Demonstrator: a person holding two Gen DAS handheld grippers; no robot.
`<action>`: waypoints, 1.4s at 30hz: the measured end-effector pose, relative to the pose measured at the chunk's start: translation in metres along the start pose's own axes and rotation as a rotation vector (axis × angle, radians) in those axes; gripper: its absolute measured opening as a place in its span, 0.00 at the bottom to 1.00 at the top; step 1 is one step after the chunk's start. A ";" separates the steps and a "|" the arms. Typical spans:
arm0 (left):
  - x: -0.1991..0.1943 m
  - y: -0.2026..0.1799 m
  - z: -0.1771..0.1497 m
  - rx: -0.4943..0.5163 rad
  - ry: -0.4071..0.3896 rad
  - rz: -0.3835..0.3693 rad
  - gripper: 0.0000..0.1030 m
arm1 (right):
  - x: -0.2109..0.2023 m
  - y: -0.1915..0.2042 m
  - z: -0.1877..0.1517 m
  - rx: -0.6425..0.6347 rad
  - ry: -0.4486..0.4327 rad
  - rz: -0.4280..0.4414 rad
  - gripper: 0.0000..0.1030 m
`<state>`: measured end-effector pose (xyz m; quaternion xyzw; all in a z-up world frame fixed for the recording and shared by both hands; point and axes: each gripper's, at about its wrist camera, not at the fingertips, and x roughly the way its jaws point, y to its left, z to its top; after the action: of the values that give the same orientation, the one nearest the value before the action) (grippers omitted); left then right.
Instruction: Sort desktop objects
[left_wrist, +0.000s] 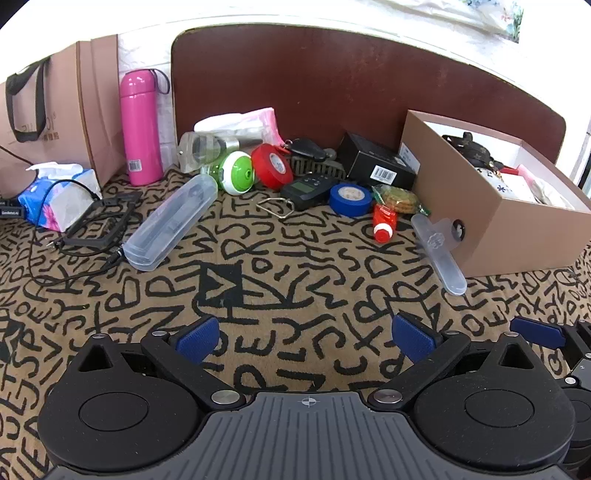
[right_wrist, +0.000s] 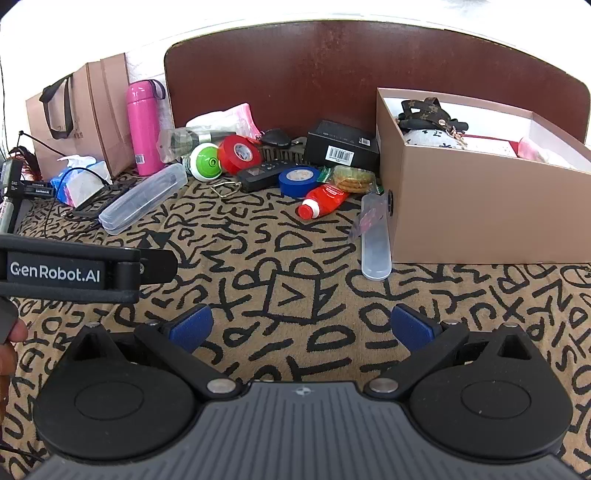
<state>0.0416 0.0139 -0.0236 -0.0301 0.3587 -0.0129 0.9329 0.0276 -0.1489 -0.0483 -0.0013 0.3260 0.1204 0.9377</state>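
Looking along the left gripper (left_wrist: 308, 338), its blue-padded fingers were seen spread apart above the patterned cloth (left_wrist: 295, 258), nothing held; a blue tape roll (left_wrist: 350, 199) lay beside the brown cardboard box (left_wrist: 491, 221). From the right wrist, the right gripper (right_wrist: 301, 328) was likewise seen parted and unloaded, a clear plastic case (right_wrist: 376, 236) touching the box.

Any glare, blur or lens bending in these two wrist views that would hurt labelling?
Left wrist view: sharp; the brown board bows from fisheye bending, and the wall above it is washed out white. Right wrist view: equally sharp, the same overexposed wall at the top, the cardboard box edges curve, and shadows on the patterned cloth are soft.
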 end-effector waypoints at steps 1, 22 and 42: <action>0.002 0.000 0.001 -0.001 0.002 0.000 1.00 | 0.001 0.000 0.000 0.000 0.002 0.000 1.00; 0.051 -0.013 0.036 -0.038 0.023 -0.182 0.96 | 0.040 -0.035 0.009 0.068 -0.026 -0.039 0.94; 0.164 -0.043 0.077 -0.065 0.128 -0.253 0.56 | 0.080 -0.051 0.013 0.120 -0.056 -0.106 0.41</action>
<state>0.2147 -0.0334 -0.0733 -0.1043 0.4109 -0.1205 0.8977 0.1076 -0.1798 -0.0909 0.0411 0.3059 0.0507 0.9498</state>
